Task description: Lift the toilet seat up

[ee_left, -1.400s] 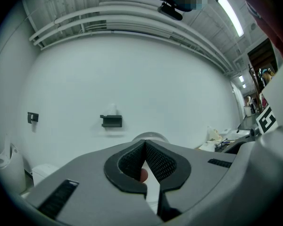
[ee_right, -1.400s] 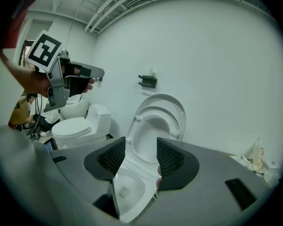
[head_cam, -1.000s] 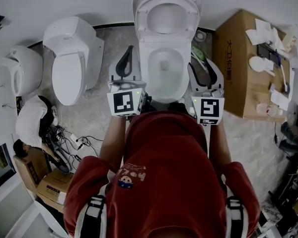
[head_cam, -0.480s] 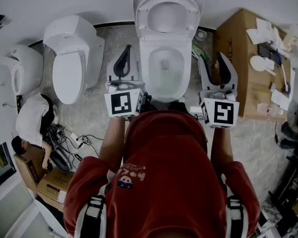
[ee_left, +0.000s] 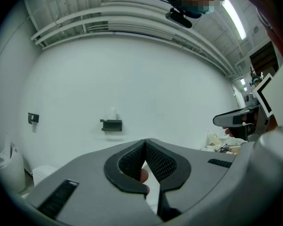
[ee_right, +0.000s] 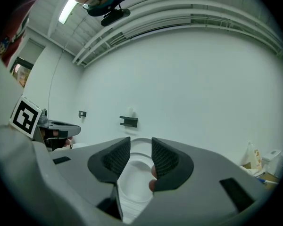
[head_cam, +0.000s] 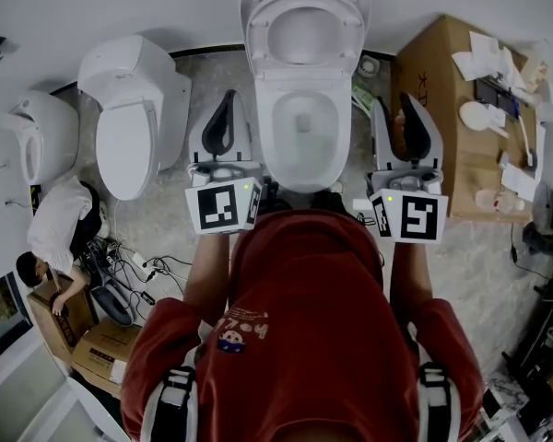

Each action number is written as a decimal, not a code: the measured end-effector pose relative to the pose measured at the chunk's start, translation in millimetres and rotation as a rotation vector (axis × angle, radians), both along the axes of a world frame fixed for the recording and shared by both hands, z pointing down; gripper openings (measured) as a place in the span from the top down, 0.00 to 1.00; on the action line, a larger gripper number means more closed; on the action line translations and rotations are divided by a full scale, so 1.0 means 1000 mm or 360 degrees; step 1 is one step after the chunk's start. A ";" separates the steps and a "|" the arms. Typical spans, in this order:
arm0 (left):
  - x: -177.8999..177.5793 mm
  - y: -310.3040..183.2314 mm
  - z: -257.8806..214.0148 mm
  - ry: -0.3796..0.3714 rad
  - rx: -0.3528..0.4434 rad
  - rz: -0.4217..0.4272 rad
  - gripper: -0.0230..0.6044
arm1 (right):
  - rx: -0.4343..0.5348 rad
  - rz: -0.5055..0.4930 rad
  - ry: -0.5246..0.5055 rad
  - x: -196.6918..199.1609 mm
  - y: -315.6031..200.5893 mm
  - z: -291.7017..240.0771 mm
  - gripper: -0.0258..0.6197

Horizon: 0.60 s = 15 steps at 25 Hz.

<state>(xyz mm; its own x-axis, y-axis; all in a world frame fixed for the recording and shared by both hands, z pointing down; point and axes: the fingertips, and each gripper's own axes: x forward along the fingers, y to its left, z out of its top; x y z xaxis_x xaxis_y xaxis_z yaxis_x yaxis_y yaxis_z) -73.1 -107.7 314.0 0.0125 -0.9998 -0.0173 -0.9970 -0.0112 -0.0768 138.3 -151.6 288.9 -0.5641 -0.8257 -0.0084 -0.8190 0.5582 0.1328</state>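
The seat (head_cam: 260, 35) is already up. It leans with the lid against the wall behind the bowl (head_cam: 269, 132), which lies open to the head view. Judged from that, the lift itself looks done and nothing remains to be held.

The left gripper (head_cam: 230, 99) hangs over the floor just left of the bowl. In the left gripper view its jaws are together, tips meeting, with nothing clamped. It takes no part in the lift and seems parked there to stay out of the way.

The right gripper (head_cam: 393, 104) is on the other side, between the bowl and the box (head_cam: 442, 109), clear of the porcelain. Its jaws stand apart and have just been closing, with nothing between them. The right gripper view looks through the gap at the raised seat, which is some way off and not touching the pads. That fits a gripper that has let go and is being held back from the seat.

Both grippers point level at the wall, one on each side of the bowl, so neither can knock the seat down again. A second toilet (head_cam: 129, 118) stands closed to the left, well apart from the work.
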 end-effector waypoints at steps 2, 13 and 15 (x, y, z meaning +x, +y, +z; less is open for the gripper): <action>0.003 0.000 -0.006 -0.0003 0.0013 0.0008 0.95 | -0.0001 0.0000 -0.0003 0.000 -0.001 0.000 0.76; 0.016 0.005 -0.026 -0.0010 0.0044 0.0048 0.95 | -0.0011 -0.0020 -0.0033 -0.005 0.000 0.000 0.83; 0.019 0.006 -0.027 -0.0006 0.0047 0.0050 0.95 | -0.0022 -0.0026 -0.0039 -0.005 0.000 0.002 0.85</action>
<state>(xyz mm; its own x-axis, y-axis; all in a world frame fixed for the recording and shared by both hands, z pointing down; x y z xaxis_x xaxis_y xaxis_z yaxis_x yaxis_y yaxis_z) -53.9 -102.0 287.0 0.0442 -0.9979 -0.0466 -0.9959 -0.0403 -0.0816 133.8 -151.2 290.5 -0.5775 -0.8163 -0.0110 -0.8125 0.5733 0.1053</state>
